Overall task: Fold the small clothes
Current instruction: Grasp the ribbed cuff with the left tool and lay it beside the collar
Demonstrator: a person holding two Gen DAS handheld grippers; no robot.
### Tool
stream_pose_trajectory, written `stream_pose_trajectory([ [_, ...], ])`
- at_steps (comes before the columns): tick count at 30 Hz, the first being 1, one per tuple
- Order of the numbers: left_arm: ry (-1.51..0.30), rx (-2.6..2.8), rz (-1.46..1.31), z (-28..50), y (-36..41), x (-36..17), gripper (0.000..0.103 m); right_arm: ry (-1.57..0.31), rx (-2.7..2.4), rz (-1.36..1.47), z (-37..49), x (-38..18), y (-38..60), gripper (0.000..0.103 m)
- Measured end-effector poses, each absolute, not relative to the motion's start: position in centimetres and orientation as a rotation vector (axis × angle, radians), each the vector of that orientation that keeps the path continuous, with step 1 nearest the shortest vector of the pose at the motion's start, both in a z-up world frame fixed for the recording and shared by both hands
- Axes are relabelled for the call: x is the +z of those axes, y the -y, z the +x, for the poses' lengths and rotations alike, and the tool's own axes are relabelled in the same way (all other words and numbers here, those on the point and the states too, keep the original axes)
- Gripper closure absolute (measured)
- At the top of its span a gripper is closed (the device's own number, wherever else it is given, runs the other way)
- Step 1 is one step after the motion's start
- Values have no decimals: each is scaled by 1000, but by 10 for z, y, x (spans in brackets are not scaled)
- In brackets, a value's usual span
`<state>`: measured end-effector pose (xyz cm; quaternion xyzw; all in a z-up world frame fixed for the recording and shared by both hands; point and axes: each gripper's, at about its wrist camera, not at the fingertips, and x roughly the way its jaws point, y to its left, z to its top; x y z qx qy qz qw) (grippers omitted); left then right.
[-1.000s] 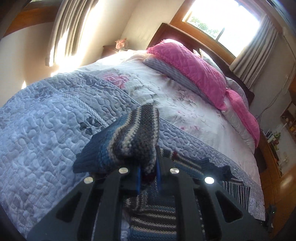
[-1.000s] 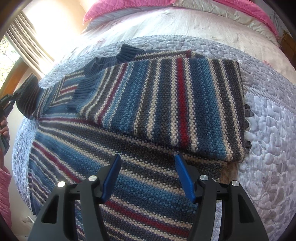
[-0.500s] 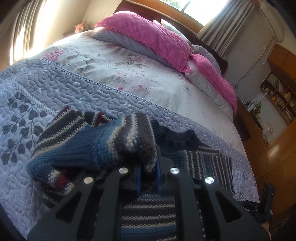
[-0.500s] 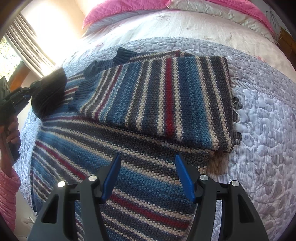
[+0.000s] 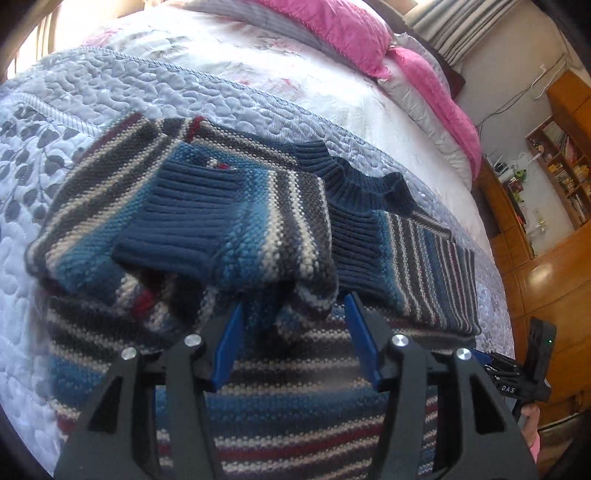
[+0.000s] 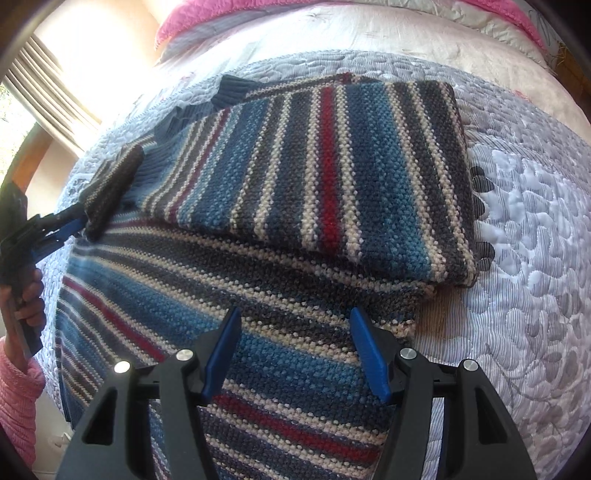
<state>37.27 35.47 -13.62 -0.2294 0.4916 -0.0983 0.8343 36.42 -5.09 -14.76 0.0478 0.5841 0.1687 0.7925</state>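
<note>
Knit: your sweater is chunky wool, striped blue, grey, cream and red, with dark navy ribbed cuffs and collar.
Where it lies: you have it spread flat on the pale quilt, which covers the foot of the bed; the white floral bedspread and the pink pillows sit beyond it.
Right side of the sweater: one panel is folded over the body, so its stripes run across those of the layer underneath; its outer edge lines up along the quilt's leaf pattern.
Sleeve: the sleeve on your left side is doubled back over the body, its ribbed cuff on top and pointing away from the collar.
Left gripper: your left gripper has its blue fingers spread apart; the sleeve's fold hangs just in front of the tips, and you cannot tell from the left wrist view whether the wool touches them.
Same tool, right wrist view: your left gripper shows at the left edge, right at the sleeve's end, with your hand and a pink sleeve below it.
Right gripper: your right gripper hovers over the sweater's lower body with its fingers wide apart and nothing between them.
</note>
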Motion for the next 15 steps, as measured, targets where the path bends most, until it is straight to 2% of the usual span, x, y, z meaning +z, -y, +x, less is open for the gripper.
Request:
stream_pose_trajectory([
  [3,-1007,-149,-520,370,-381,-123,42,-1249,364,102,361,-147,51,38],
  [12,-1098,-47,-837,406,-420,-160,43,-1253,375,117,361,-149,55,38],
  [15,-1101,-16,-871,409,-419,-168,47,-1253,382,128,362,-150,58,38],
])
